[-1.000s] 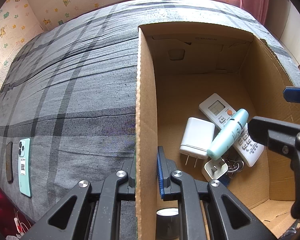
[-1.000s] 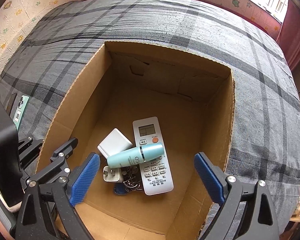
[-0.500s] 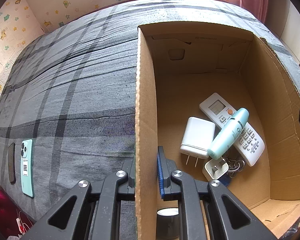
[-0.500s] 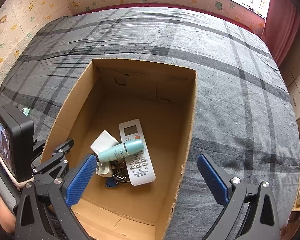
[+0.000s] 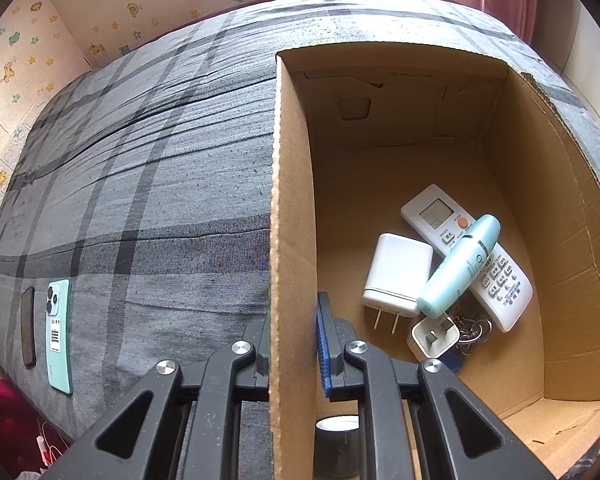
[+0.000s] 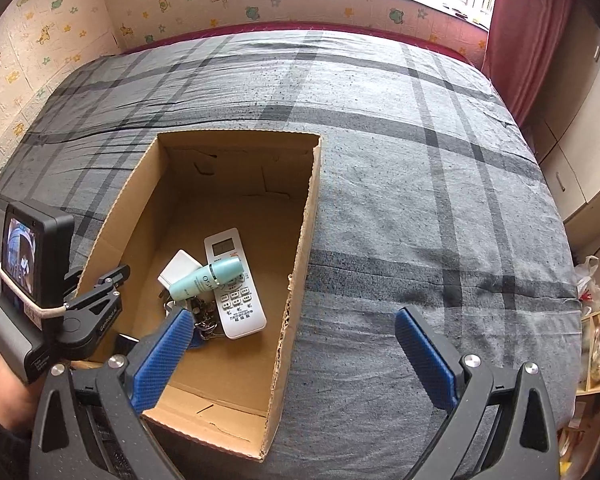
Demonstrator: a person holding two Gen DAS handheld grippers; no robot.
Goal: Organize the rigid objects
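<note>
Cardboard box (image 5: 292, 208) wall in left claw (image 5: 292, 344)

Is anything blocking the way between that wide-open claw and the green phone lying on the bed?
Yes. The cardboard box sits between the open right claw and the green phone, which lies on the bedspread beyond the box's far wall. The left claw also clamps that wall.

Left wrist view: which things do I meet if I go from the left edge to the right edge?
dark phone → mint-green phone → cardboard box wall, pinched by the left gripper → white charger → mint tube lying across the white remote
</note>
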